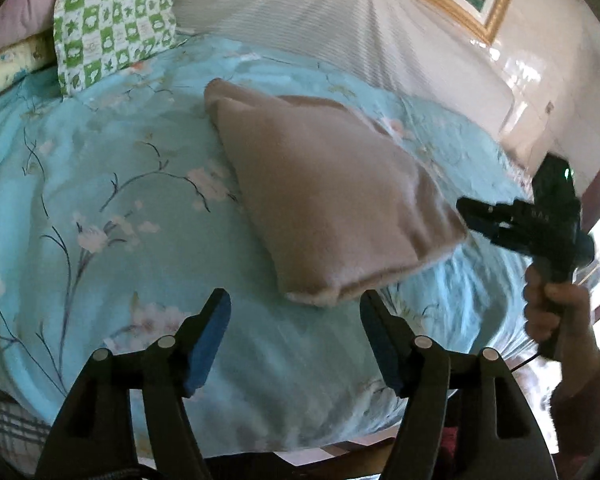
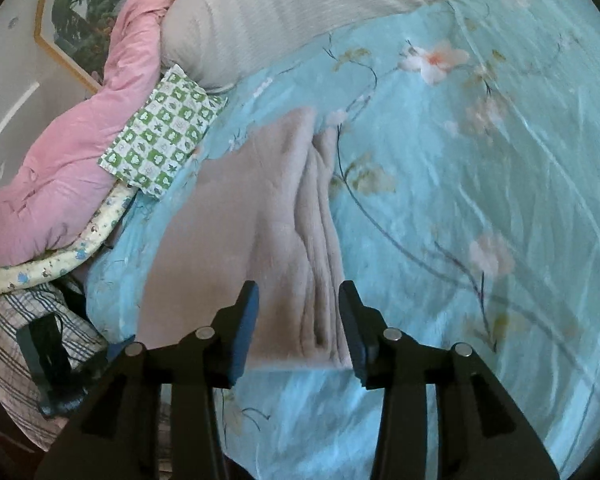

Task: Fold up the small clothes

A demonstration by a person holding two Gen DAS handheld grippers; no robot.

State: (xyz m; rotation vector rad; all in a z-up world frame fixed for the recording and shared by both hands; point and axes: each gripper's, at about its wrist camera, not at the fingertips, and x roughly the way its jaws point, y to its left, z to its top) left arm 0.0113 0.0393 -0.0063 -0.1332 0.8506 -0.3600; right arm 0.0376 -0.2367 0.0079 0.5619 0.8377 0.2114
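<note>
**Both claws off the folded garment**

We are holding the left claw (image 1: 296, 336) wide open and empty, just near of the folded beige garment (image 1: 332, 200) lying on the bed (image 1: 100, 200). Our right claw (image 2: 299, 328) is standing partly open, gripping nothing, the garment's stacked edges showing between its jaws. We risk snagging those loose layers and undoing the fold. We are reading no labels.

Folded beige garment (image 1: 332, 200): soft, matt, fuzzy fleece-like cloth. Turquoise floral bedspread (image 1: 100, 200): smooth cloth, slight sheen. Green-white checked pillow (image 1: 114, 26): matt cloth. Picture frame (image 1: 452, 4): glossy gilt. Left gripper (image 1: 296, 340): matt black plastic, blue pads.
</note>
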